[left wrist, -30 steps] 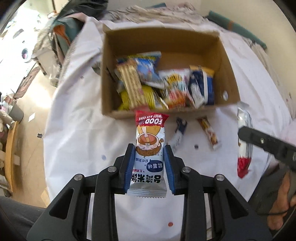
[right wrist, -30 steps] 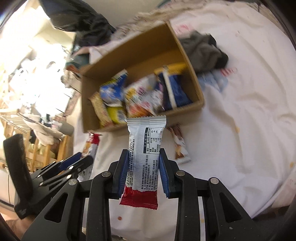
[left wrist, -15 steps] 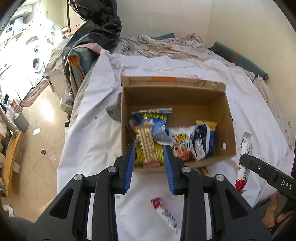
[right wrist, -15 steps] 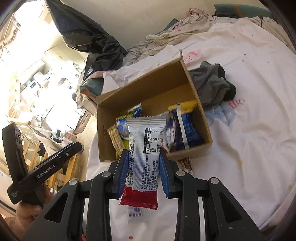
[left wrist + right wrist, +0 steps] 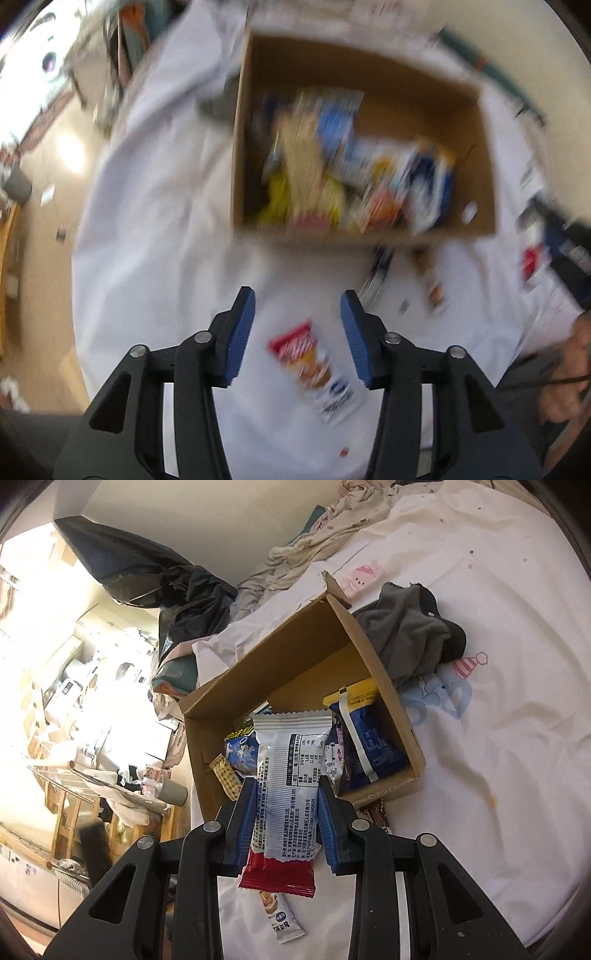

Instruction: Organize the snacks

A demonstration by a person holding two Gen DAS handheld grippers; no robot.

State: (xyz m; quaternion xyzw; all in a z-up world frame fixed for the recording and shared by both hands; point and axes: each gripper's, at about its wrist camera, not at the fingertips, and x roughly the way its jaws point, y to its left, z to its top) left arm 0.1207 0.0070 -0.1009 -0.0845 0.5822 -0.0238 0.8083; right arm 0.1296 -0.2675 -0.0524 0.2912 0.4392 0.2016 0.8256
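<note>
Progress: roughly mid-task. The open brown cardboard box (image 5: 373, 686) on the white printed bed sheet (image 5: 498, 738) already held a pile of packets: a blue-and-yellow bag (image 5: 365, 738), a tan wafer bar (image 5: 225, 777), others I couldn't separate.

Still out of the box:
- silver-and-red snack packet (image 5: 291, 786), clamped upright between the jaws of the right gripper (image 5: 288, 812), hanging in front of the box's near wall
- red-topped rice-cake packet (image 5: 314, 373), lying flat on the sheet under the left gripper (image 5: 297, 332). Its jaws had just been opening and stood moderately wide, with the packet below the gap and no pad touching it (looks dropped short of the box; my guess is a regrasp)
- two thin bars (image 5: 430, 280) on the sheet just outside the box's near wall

View differences:
- left wrist view was badly motion-blurred, box contents mostly colour smears, but it showed the loose bars, the person's hand (image 5: 569, 373) at the right edge and the floor to the left
- right wrist view was sharp: readable back label on the held packet, a crumpled grey cloth (image 5: 410, 635) touching the box's far side, a black plastic bag (image 5: 147, 576), and a cluttered bright room beyond. Only the lower end of the dropped packet showed there, below the held one.
</note>
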